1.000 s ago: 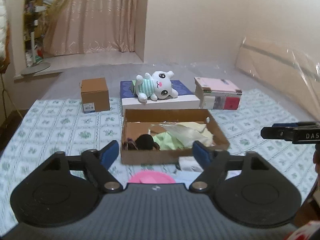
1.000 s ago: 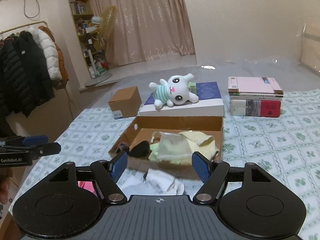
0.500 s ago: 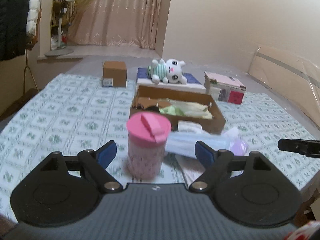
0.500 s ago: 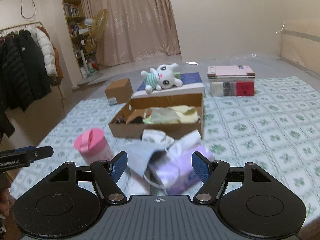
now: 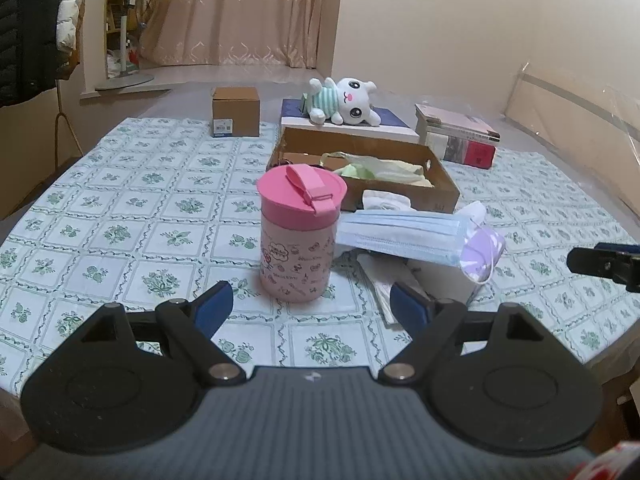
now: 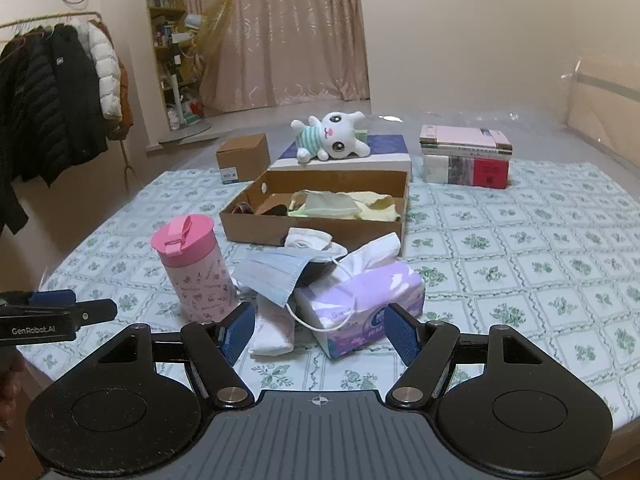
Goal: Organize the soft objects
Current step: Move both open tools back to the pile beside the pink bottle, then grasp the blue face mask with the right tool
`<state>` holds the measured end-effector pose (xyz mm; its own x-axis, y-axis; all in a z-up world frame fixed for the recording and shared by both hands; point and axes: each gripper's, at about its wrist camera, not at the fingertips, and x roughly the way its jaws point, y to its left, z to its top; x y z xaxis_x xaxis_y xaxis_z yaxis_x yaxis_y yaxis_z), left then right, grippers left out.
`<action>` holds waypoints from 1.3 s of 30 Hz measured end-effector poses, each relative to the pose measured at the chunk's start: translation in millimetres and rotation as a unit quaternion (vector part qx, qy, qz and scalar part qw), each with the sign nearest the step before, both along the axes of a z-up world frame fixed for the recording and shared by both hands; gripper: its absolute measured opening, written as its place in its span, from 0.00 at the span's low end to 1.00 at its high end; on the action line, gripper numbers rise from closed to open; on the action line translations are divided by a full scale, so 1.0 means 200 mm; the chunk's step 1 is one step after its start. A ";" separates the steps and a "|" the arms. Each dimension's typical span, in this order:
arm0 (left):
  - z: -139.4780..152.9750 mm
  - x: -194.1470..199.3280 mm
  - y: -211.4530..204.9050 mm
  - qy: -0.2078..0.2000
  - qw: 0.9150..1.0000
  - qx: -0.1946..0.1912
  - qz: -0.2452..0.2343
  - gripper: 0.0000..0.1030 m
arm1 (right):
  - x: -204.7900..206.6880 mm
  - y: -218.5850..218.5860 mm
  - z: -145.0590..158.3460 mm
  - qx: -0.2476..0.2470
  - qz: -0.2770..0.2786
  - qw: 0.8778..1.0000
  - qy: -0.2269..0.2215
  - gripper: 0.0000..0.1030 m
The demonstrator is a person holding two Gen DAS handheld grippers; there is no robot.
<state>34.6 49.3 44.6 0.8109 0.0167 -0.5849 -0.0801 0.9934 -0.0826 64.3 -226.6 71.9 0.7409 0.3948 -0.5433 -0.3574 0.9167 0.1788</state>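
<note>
A blue face mask [image 6: 276,272] lies draped over a purple tissue pack [image 6: 360,296], with white socks [image 6: 272,332] beside them. More white cloth [image 6: 308,238] sits against an open cardboard box [image 6: 260,232] that holds yellow-green fabric [image 6: 344,206]. Behind the box, a white plush bunny [image 6: 332,136] lies on a flat blue-and-white box. My right gripper [image 6: 320,330] is open just short of the tissue pack, holding nothing. My left gripper [image 5: 310,308] is open in front of a pink lidded cup [image 5: 300,236], apart from it. The left view also shows the mask [image 5: 400,232] and the tissue pack [image 5: 482,252].
A small brown carton [image 5: 236,116] stands at the back left and a stack of books [image 6: 464,156] at the back right. The patterned cloth [image 6: 520,280] covers the surface. Coats [image 6: 48,100] hang at the left. My right gripper's finger [image 5: 604,260] shows at the left view's edge.
Both grippers have drawn back from the cardboard box and sunk lower. The pink cup, mask and tissue pack have come into view in front of them. Both jaws stay open.
</note>
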 end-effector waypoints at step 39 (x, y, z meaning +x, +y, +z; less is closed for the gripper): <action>-0.25 0.28 0.04 0.064 0.998 -0.024 -0.003 0.81 | 0.33 0.48 -0.33 -0.249 0.182 0.947 -0.093 0.69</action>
